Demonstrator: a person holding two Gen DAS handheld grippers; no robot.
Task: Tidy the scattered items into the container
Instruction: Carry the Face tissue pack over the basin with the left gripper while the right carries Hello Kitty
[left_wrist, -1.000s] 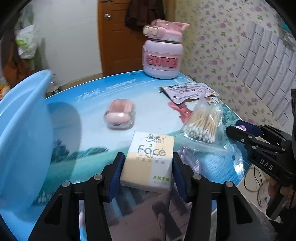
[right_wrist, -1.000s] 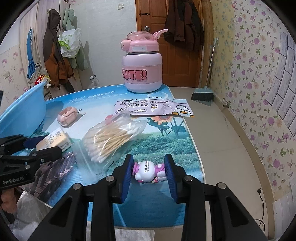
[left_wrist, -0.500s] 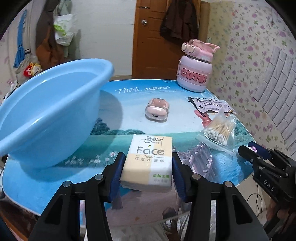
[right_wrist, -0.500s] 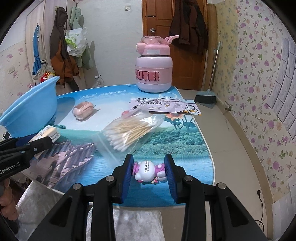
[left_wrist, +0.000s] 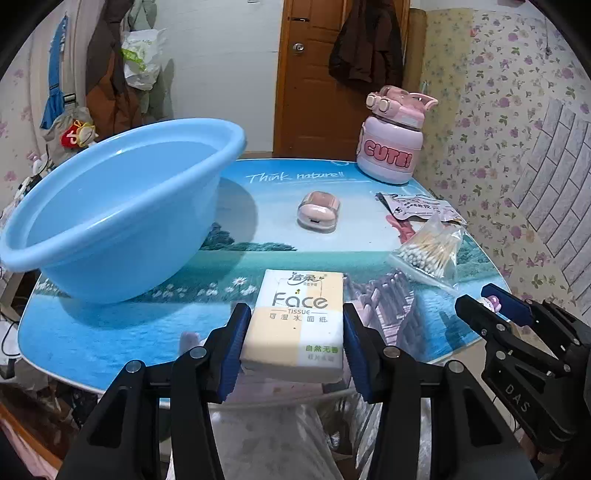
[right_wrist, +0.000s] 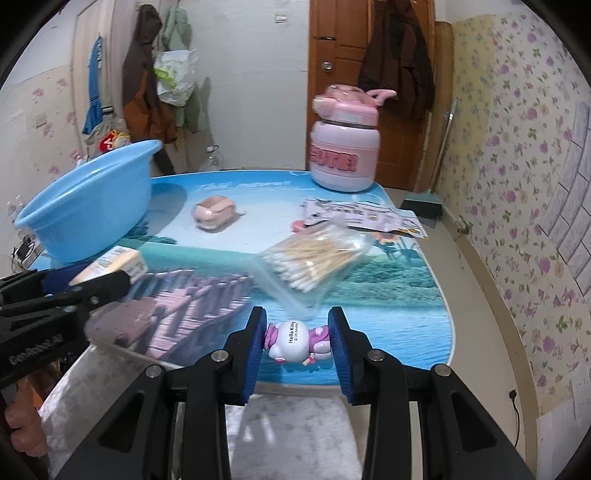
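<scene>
so far the basin (left_wrist: 110, 206) looks empty; left tool (left_wrist: 295, 328) clamps the tissues (left_wrist: 295, 321), right tool (right_wrist: 297, 339) clamps the toy (right_wrist: 295, 339); swabs (right_wrist: 314, 258), case (left_wrist: 317, 214), packet (right_wrist: 362, 216) remain on the table (left_wrist: 258, 192).

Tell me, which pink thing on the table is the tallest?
The big pink bottle with "CUTE!" on it, standing at the far end of the table. The little pink case and the pink clip beside the cotton swabs lie much lower.
</scene>
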